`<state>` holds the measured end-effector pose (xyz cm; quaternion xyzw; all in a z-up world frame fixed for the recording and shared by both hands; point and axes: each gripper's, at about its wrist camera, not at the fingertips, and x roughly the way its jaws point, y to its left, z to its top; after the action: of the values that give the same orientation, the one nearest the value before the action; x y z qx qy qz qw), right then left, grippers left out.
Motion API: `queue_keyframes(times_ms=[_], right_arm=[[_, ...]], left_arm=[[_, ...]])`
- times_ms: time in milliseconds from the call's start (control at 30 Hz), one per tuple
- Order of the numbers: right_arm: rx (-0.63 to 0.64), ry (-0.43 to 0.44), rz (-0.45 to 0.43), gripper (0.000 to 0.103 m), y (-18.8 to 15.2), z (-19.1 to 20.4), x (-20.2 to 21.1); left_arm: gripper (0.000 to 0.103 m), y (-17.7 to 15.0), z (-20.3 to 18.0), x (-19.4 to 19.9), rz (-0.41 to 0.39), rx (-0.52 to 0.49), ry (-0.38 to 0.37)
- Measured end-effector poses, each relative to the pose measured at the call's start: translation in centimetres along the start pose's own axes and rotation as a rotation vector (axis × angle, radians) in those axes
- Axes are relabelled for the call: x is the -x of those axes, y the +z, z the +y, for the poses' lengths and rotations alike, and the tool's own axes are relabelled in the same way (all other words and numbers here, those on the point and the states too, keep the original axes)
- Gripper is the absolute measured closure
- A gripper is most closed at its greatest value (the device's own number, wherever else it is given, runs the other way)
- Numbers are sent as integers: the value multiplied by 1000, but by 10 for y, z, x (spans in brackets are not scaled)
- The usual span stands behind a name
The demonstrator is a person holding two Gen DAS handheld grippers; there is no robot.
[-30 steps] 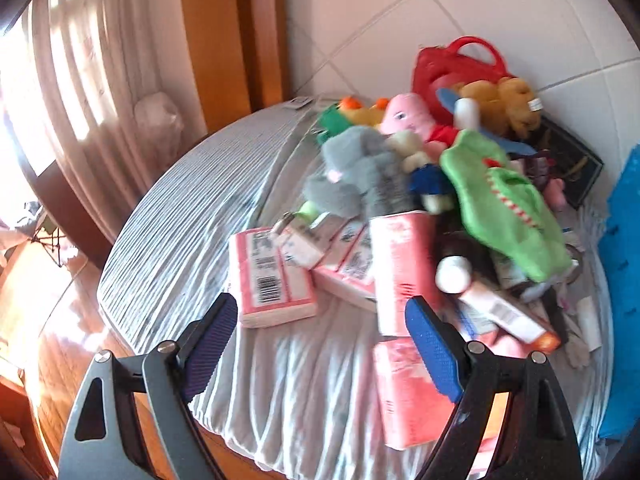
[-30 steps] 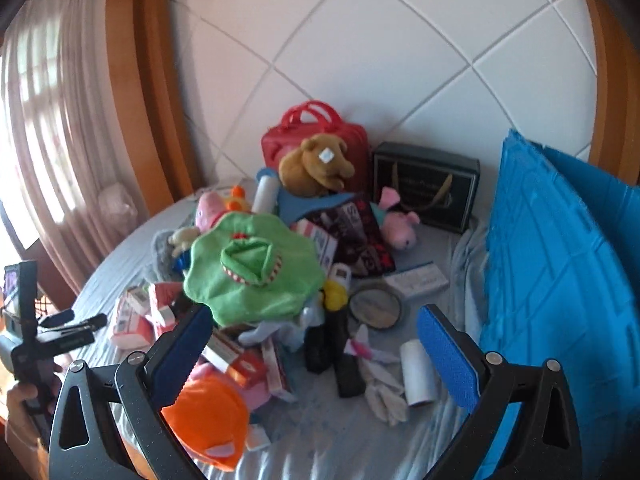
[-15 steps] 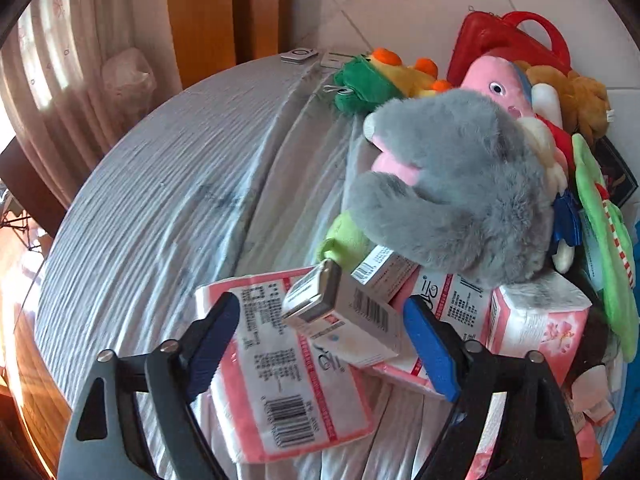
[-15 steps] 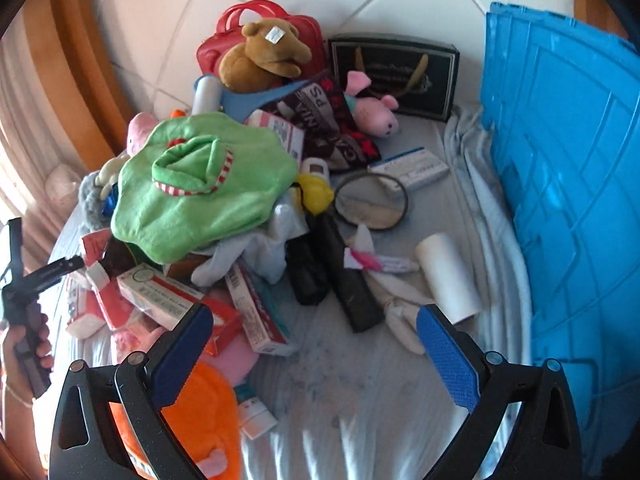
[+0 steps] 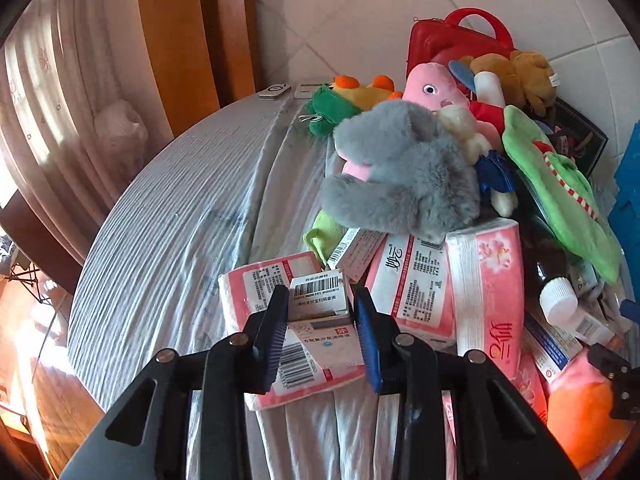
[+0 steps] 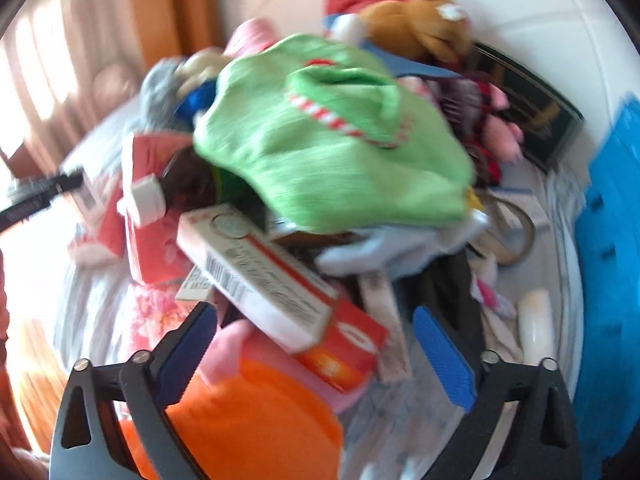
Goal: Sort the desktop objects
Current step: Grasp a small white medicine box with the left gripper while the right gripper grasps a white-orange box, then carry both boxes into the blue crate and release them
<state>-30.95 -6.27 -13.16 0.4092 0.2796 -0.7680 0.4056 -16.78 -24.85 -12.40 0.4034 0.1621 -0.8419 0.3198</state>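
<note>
Grey plush toy (image 5: pixel 404 176) looks super fluffy, and the tissue packs (image 5: pixel 486 280) sit in shiny plastic wrap. Small box (image 5: pixel 318 298) is matt cardboard; the cloth (image 5: pixel 180 200) under it is crinkly, ribbed fabric.

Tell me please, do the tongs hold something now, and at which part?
The left tongs are closing on a small white box, pads at its two side faces near the barcode end. The right tongs are open, closing slightly, above a red and white box, holding nothing.

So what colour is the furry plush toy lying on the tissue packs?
Grey, the plush toy shows best in the left wrist view.
</note>
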Motion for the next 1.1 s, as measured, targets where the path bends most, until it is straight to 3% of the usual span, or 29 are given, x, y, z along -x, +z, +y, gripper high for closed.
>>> queue_keyframes(times_ms=[33,67,100,300,367,533,733,1100], right_arm=[[27,-24,12,20,1,5,-7],[45,-35,20,42,1,9,-14],[45,-45,22,49,1,9,-17],[-8,1,-18,67,-2,-7,2],[-14,37,-42,78,-5,-11,17],[9,44,-117,81,-5,-12,59],[-67,61,-243,81,-3,-33,124],[-211,-132,-460,81,-21,-121,244]], left_arm=[[70,-3,0,4,-1,5,-7],[70,-3,1,5,-1,10,-9],[70,-5,1,8,-4,11,-8],[70,-6,-9,31,-59,-25,4],[70,-3,-14,42,-87,-32,-6],[70,11,-36,73,-165,-53,-41],[70,27,-73,108,-253,-101,-116],[70,46,-190,178,-415,-244,-307]])
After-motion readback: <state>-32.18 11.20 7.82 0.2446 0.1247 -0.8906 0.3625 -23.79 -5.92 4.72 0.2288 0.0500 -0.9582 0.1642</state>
